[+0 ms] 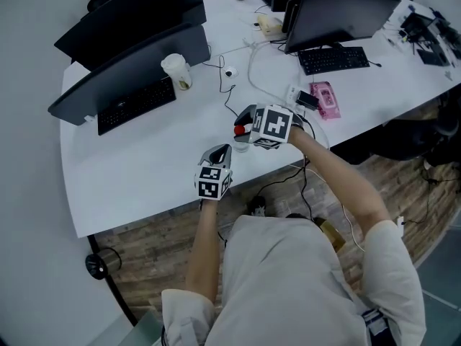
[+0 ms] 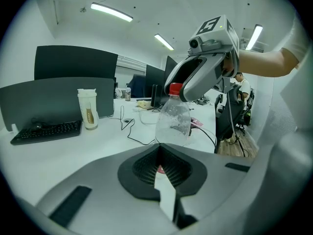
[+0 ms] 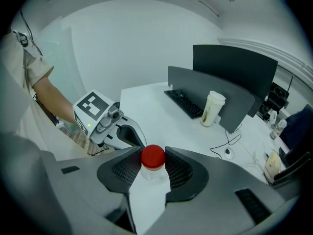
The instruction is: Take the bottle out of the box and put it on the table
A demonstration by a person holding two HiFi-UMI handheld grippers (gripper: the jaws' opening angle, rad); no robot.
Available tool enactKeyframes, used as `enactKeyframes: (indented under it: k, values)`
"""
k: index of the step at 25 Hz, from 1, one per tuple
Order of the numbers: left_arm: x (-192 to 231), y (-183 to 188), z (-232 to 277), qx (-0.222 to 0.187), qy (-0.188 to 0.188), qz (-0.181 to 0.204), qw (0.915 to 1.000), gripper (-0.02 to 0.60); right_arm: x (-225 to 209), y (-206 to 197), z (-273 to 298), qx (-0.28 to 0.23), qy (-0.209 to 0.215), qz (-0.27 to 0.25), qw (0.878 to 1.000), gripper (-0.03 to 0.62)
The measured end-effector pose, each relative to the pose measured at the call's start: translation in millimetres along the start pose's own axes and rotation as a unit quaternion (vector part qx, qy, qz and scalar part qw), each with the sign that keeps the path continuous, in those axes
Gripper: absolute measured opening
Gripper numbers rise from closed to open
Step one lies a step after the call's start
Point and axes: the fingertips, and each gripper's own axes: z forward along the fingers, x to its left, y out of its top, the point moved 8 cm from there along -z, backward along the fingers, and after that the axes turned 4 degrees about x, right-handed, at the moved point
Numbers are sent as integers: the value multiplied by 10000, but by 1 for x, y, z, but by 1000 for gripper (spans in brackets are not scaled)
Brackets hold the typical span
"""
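A clear plastic bottle (image 2: 173, 119) with a red cap (image 3: 153, 156) hangs upright over the white table (image 1: 144, 171), near its front edge. My right gripper (image 1: 243, 126) is shut on the bottle's neck just under the cap, reaching down from above. The same right gripper (image 2: 180, 89) shows close ahead in the left gripper view. The bottle's base is hidden, so contact with the table cannot be told. My left gripper (image 1: 222, 151) hovers just left of the bottle, its jaws together and holding nothing. No box is in view.
Two dark monitors (image 1: 130, 71) with a keyboard (image 1: 137, 105) and a lidded cup (image 1: 177, 71) stand at the back left. Black cables (image 1: 227, 92) run across the middle. A pink pack (image 1: 325, 99) and another keyboard (image 1: 333, 59) lie to the right. The person's body is just behind the table's front edge.
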Motion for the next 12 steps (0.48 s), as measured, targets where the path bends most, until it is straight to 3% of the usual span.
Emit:
enactKeyframes:
  k: [6, 12]
  values:
    - [6, -8, -5, 57, 48, -58, 10000, 14, -4, 0, 8, -162, 34, 135, 9998, 181]
    - [1, -12, -9, 143, 105, -83, 9998, 14, -4, -4, 8, -556, -188, 307, 9978, 185]
